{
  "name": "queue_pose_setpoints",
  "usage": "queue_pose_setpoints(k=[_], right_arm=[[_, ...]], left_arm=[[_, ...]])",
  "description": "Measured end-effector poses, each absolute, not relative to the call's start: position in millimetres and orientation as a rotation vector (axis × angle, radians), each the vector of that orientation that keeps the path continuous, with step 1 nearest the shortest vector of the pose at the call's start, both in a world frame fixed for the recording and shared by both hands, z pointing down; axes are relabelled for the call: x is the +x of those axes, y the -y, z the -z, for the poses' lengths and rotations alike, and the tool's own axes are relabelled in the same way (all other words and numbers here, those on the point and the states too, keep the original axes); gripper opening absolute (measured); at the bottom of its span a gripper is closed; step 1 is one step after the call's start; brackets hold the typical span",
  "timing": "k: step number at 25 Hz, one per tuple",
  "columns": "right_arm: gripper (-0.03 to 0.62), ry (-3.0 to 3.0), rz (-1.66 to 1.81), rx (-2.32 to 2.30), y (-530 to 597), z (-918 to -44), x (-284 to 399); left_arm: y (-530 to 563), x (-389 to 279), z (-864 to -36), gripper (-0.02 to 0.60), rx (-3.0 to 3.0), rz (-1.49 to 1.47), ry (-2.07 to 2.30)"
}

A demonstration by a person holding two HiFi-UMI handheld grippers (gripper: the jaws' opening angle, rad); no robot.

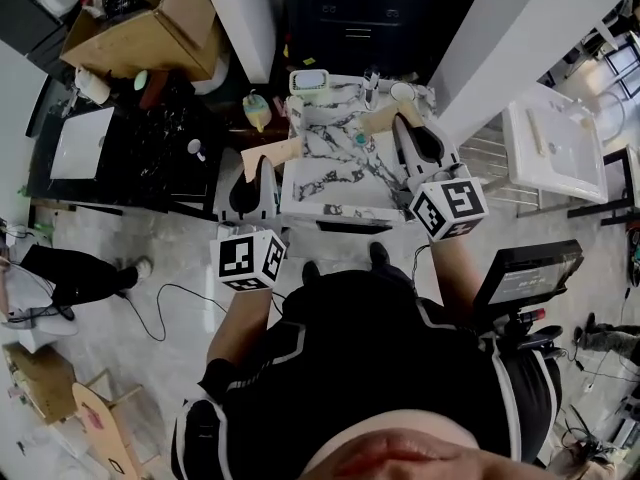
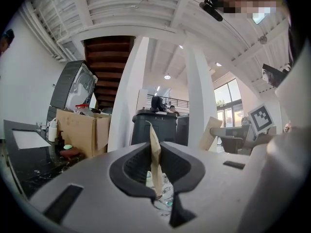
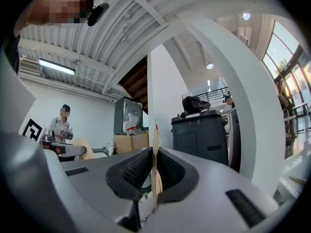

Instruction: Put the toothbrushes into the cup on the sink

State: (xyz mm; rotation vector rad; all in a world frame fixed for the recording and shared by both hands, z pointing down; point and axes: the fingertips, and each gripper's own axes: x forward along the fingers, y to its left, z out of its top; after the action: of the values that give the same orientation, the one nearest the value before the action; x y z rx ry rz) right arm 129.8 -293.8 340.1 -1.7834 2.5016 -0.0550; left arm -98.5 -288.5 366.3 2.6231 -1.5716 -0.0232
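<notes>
Your left gripper (image 1: 261, 168) pinches a flat tan packet (image 2: 155, 154). Your right gripper (image 1: 402, 126) clamps a second tan packet (image 3: 156, 152), and the marbled counter (image 1: 340, 183) lies between them.

We count two grippers near the centre of the frame, the left gripper (image 1: 262, 168) and the right gripper (image 1: 400, 123). There are two marker cubes, a cube (image 1: 250, 258) and a cube (image 1: 448, 208), and two tan packets, a packet (image 1: 272, 155) and a packet (image 1: 378, 118). We count one marble top (image 1: 335, 168) at the centre, one box (image 1: 150, 33) upper left, one white basin (image 1: 555, 143) far right and one screen (image 1: 527, 273) lower right.
</notes>
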Motion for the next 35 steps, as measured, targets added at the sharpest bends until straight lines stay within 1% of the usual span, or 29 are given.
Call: queue_pose_setpoints(k=[8,14,23,35], right_arm=[[0.041,-2.522,0.074,-1.753,331,-348,214],[0.041,-2.546,0.092,-1.724,360,-361,253],[0.041,-2.573,0.125,-1.753,409,-403,287],[0.041,-2.659,0.186,-1.810,468,-489,293]], left_arm=[[301,-19,-372,0.052,2.577,0.009,1.622],[310,19,-383,0.052,2.554,-0.019,1.678],[313,53,-412,0.052,2.505,-0.083,1.704],[323,54,-451,0.052,2.429,-0.167,1.733]])
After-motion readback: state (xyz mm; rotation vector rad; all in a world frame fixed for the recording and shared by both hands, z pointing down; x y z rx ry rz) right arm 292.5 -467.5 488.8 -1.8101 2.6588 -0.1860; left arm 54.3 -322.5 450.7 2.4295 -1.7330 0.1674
